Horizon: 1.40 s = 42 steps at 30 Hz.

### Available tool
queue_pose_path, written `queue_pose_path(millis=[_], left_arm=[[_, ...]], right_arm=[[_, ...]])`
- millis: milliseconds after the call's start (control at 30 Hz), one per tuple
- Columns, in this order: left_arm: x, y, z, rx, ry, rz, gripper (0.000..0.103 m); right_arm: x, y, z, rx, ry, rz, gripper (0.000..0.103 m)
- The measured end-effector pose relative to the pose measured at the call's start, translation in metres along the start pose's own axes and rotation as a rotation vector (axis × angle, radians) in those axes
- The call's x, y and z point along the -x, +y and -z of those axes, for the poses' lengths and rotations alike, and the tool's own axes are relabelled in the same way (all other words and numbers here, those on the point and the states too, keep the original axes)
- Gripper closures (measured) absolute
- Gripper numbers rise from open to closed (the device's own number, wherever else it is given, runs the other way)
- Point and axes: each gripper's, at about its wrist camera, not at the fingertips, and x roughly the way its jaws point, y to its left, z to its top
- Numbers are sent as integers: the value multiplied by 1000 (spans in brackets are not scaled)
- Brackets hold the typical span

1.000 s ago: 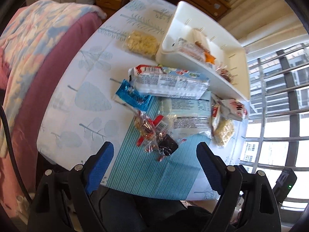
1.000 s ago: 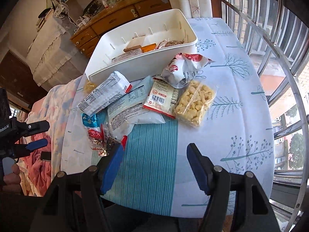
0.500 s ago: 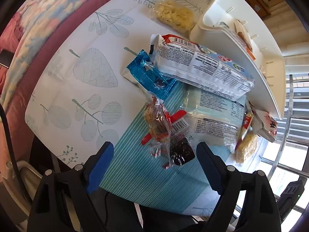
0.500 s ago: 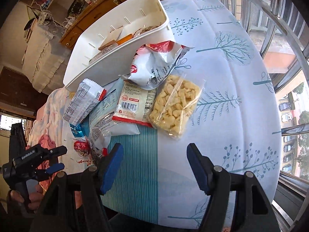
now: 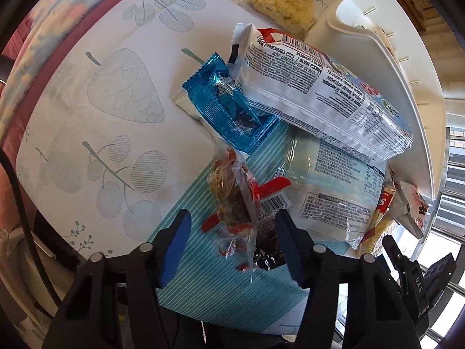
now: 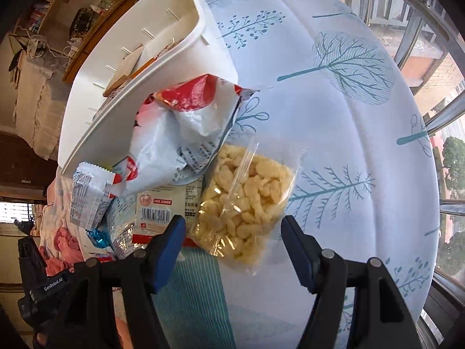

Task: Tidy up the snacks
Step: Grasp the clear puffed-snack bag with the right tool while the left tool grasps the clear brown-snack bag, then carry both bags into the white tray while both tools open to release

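Observation:
Snacks lie in a heap in front of a white bin on a tree-print tablecloth. My left gripper points down over a clear-wrapped brown snack with red ends. Its jaws are closing, with the wrapper and a dark snack between them; the pads are not pressing on either. My right gripper is open, straddling the near end of a clear bag of yellow puffs without squeezing it.
Blue foil packet, long white packet and pale printed bag crowd the bin. A red-and-white bag leans on its wall. A second puff bag lies farther off. Pink bedding is left, window bars right.
Both grippers came down close to the table. The left jaws narrowed around the clear-wrapped snack. The right gripper moved over the puff bag, its gap unchanged.

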Motion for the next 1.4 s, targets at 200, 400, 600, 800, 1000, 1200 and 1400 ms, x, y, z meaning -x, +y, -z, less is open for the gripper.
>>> queue_pose_path(millis=[200, 400, 600, 800, 1000, 1200, 1400], left_arm=[[-7, -3, -9, 0, 10, 15, 67], [-10, -2, -20, 4, 24, 26, 71], [-7, 6, -23, -1, 27, 24, 73], [6, 16, -16, 5, 21, 39, 73], [25, 12, -8, -3, -2, 38, 73], [54, 0, 2, -16, -39, 21, 73], [83, -24, 14, -43, -74, 25, 73]], right_arm=[[-10, 0, -6, -25, 24, 33, 34], [-15, 4, -12, -48, 38, 78, 34], [-19, 16, -13, -29, 43, 127, 37], [-22, 24, -14, -31, 38, 140, 41], [-13, 16, -11, -26, 41, 132, 42], [3, 5, -11, -42, 20, 106, 43], [25, -14, -16, -72, -21, 68, 43]])
